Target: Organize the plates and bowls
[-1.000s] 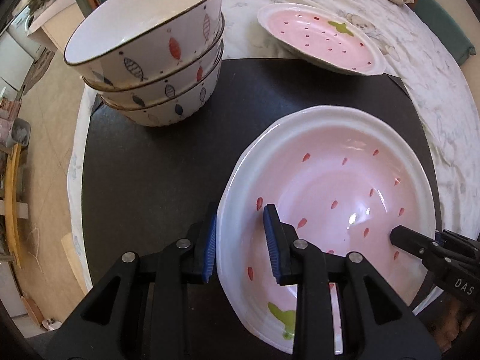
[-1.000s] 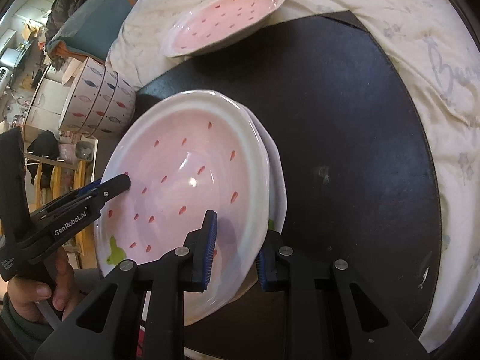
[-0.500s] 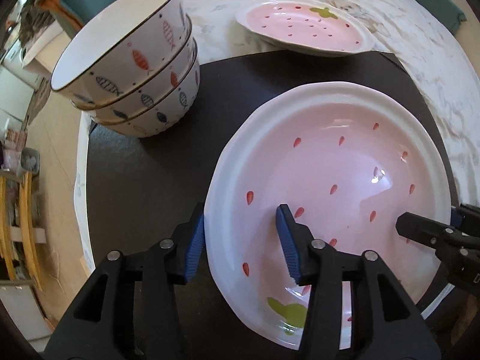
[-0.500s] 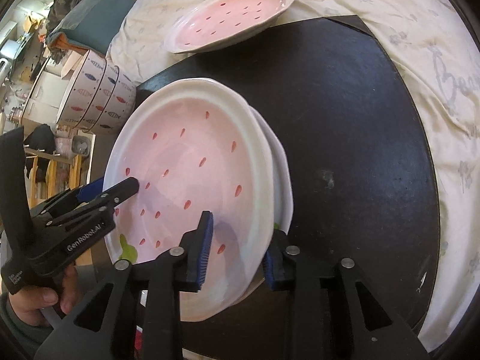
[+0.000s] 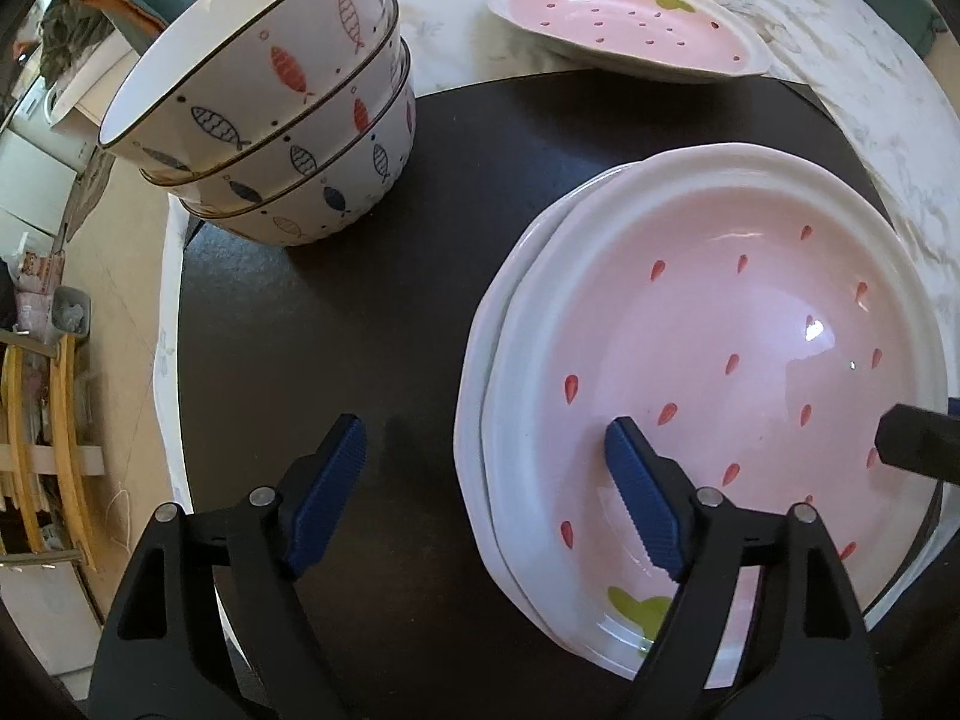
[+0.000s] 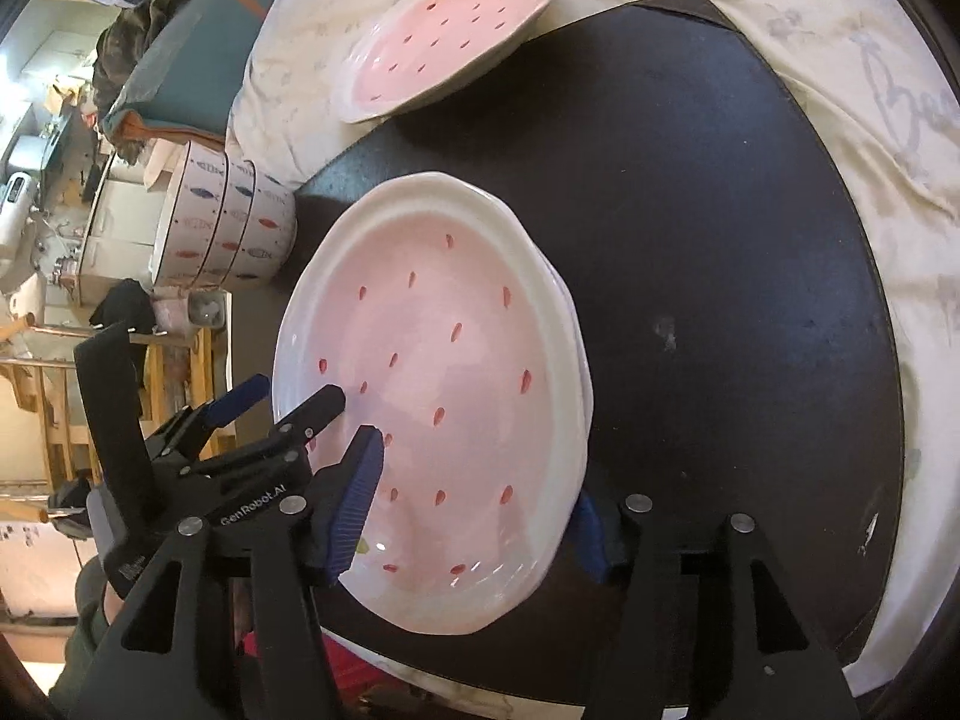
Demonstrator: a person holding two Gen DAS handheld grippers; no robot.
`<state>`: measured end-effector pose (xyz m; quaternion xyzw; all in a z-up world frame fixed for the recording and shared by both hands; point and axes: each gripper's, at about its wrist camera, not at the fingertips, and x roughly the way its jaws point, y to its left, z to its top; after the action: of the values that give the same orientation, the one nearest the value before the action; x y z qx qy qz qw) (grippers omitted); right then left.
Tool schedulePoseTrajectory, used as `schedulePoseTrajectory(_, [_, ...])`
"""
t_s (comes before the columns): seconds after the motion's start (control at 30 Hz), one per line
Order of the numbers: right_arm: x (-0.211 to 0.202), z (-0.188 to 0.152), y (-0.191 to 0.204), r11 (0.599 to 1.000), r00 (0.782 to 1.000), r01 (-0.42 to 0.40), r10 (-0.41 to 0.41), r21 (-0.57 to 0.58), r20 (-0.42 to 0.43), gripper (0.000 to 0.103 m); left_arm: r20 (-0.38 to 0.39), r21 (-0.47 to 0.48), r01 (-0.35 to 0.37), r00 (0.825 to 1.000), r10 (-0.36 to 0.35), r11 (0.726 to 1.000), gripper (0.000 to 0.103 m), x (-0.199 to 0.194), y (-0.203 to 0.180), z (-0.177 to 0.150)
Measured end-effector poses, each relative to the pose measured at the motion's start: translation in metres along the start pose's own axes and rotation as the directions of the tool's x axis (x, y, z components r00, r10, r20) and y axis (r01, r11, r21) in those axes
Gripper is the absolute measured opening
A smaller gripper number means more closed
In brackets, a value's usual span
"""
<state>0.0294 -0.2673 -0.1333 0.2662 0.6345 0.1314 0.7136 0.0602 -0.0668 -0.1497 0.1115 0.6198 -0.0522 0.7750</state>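
Two pink strawberry plates (image 5: 750,324) lie stacked on the black mat (image 5: 360,300); the stack also shows in the right wrist view (image 6: 432,360). My left gripper (image 5: 486,480) is open, its jaws astride the stack's left rim without touching it. My right gripper (image 6: 474,510) is open, its jaws astride the stack's near rim. A third strawberry plate (image 5: 630,30) lies on the cloth beyond the mat, also in the right wrist view (image 6: 450,36). Three stacked fish-pattern bowls (image 5: 276,108) stand at the mat's far left corner, seen too in the right wrist view (image 6: 228,222).
A pale printed cloth (image 6: 840,60) covers the round table around the mat. The table's left edge drops to the floor, where a wooden rack (image 5: 42,432) stands. A teal cushion (image 6: 180,78) lies beyond the bowls.
Both grippers have opened wide and let go of the top plate, which now rests on the lower plate. The left gripper has drawn back a little.
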Motion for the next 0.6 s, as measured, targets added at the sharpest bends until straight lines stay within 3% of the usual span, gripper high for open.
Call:
schedulePoseTrajectory(0.1, [-0.002, -0.001, 0.006, 0.999, 1.0, 0.016, -0.016, -0.031, -0.004, 0.064, -0.006, -0.012, 0.01, 1.0, -0.01, 1.0, 0.08, 0.002, 0.003, 0.001])
schedulePoseTrajectory(0.2, [-0.009, -0.002, 0.011, 0.996, 0.998, 0.065, -0.065, -0.069, 0.006, 0.082, 0.011, 0.002, -0.013, 1.0, 0.013, 1.0, 0.081, 0.001, 0.001, 0.001])
schedulePoseTrajectory(0.37, [-0.025, -0.002, 0.008, 0.986, 0.99, 0.136, -0.13, -0.096, 0.061, 0.083, 0.014, -0.004, -0.025, 1.0, 0.025, 1.0, 0.081, 0.005, 0.001, 0.007])
schedulePoseTrajectory(0.47, [-0.037, -0.002, 0.005, 0.956, 0.955, 0.27, -0.251, -0.112, 0.155, 0.083, 0.021, -0.009, -0.028, 0.999, 0.028, 1.0, 0.081, 0.005, 0.003, 0.006])
schedulePoseTrajectory(0.6, [-0.054, -0.002, -0.004, 0.926, 0.904, 0.37, -0.34, -0.077, 0.26, 0.083, 0.02, -0.001, -0.026, 0.999, 0.026, 1.0, 0.081, 0.005, -0.001, 0.006])
